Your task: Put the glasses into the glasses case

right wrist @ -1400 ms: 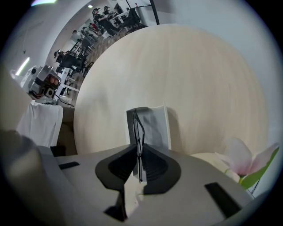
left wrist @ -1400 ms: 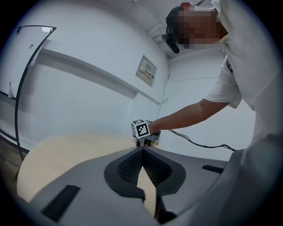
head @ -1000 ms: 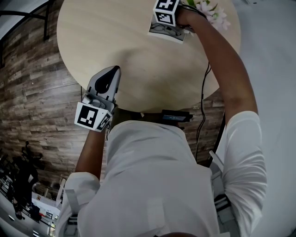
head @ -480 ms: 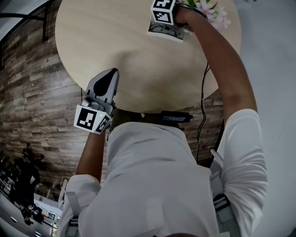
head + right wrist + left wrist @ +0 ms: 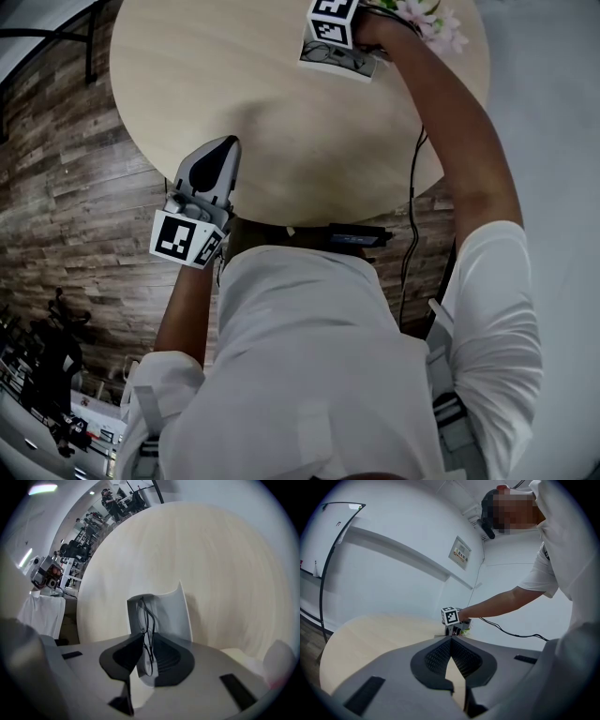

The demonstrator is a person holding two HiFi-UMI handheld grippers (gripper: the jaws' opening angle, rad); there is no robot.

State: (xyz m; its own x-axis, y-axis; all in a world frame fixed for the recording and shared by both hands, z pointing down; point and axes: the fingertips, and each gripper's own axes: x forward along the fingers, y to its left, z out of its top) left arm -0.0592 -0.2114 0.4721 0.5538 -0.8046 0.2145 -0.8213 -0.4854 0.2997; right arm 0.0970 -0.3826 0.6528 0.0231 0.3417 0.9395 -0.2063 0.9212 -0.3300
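The thin black-framed glasses [image 5: 147, 629], folded, stand on edge between the jaws of my right gripper [image 5: 146, 641], which is shut on them. Right below them lies the open white glasses case [image 5: 169, 612], and the frame reaches down into it. In the head view the right gripper [image 5: 334, 36] is at the far side of the round wooden table [image 5: 281, 112], over the case [image 5: 354, 64]; the glasses are hidden there. My left gripper [image 5: 225, 143] hangs over the table's near edge, shut and holding nothing, its jaw tips touching [image 5: 451, 639].
Pink flowers [image 5: 429, 21] stand just right of the case at the table's far edge. A black cable [image 5: 412, 187] hangs off the right side, and a black box [image 5: 356, 236] sits below the near edge. Wood-plank floor [image 5: 66, 187] lies to the left.
Almost nothing has changed. The right gripper has edged a little farther away over the case, and the left gripper has stayed in place.
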